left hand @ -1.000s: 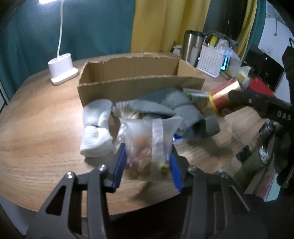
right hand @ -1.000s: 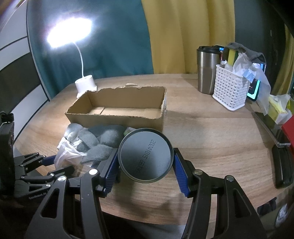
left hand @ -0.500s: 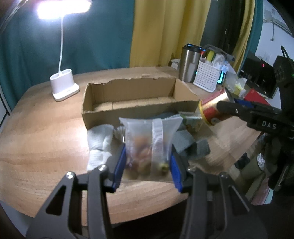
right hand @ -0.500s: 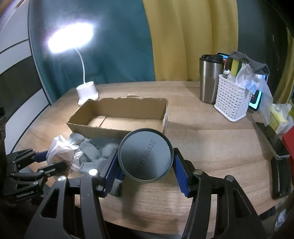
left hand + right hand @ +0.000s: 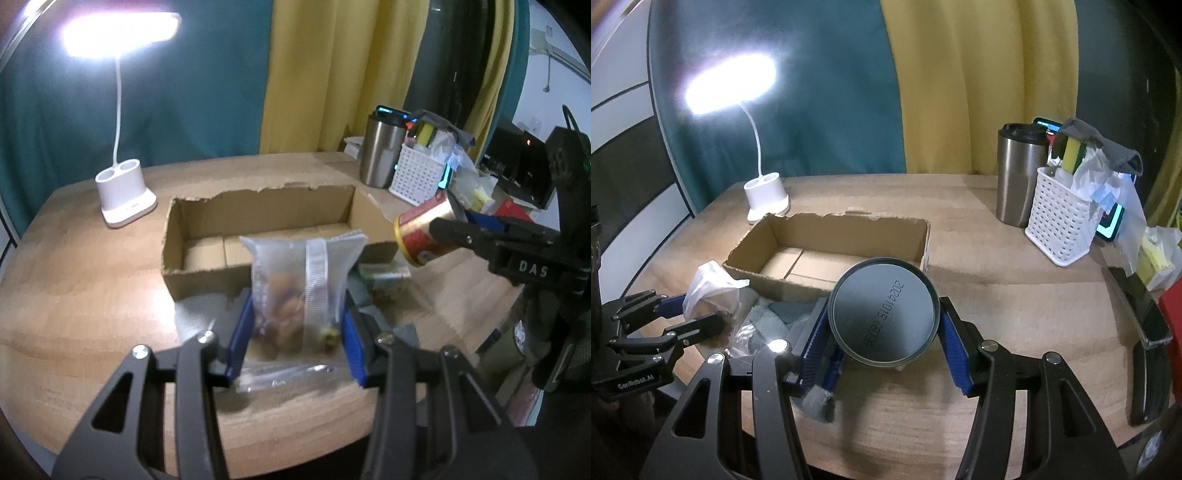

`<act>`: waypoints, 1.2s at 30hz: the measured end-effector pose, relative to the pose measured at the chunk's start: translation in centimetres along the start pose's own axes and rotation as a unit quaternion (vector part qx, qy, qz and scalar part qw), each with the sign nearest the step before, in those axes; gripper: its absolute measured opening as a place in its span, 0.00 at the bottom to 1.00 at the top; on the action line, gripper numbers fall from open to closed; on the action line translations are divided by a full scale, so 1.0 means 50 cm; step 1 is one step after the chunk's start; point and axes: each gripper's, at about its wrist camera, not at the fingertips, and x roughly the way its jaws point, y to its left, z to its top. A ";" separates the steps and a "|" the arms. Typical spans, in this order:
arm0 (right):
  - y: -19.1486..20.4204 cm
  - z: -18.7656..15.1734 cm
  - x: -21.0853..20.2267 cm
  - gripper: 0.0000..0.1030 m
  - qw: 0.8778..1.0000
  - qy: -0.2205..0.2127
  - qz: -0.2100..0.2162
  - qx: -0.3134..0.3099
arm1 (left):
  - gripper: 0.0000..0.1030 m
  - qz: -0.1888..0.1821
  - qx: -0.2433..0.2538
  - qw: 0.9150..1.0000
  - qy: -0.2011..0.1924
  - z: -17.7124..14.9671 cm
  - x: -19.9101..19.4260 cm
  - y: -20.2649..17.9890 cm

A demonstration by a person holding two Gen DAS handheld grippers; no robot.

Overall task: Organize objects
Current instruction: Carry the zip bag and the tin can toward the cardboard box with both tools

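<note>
R gripper (image 5: 882,332) clamps can (image 5: 882,312) – axis along fingers, base to cam; L gripper (image 5: 295,332) pinches upright snack bag (image 5: 299,291)

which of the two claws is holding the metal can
The right claw: its blue pads grip the metal can, dated end toward its camera. The left claw holds a clear snack bag instead.

The cardboard box (image 5: 827,254) stands in the middle of the table (image 5: 1015,314); the lamp (image 5: 766,197) is behind it to the left; the steel cup (image 5: 1017,179) and the basket (image 5: 1060,218) stand far right, touching; grey cloths (image 5: 783,317) lie before the box.
</note>
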 end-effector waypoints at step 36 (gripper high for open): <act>-0.017 0.073 0.137 0.58 0.998 0.047 0.033 -0.017 | 0.44 -0.003 -0.014 1.000 0.003 0.111 0.115 0.006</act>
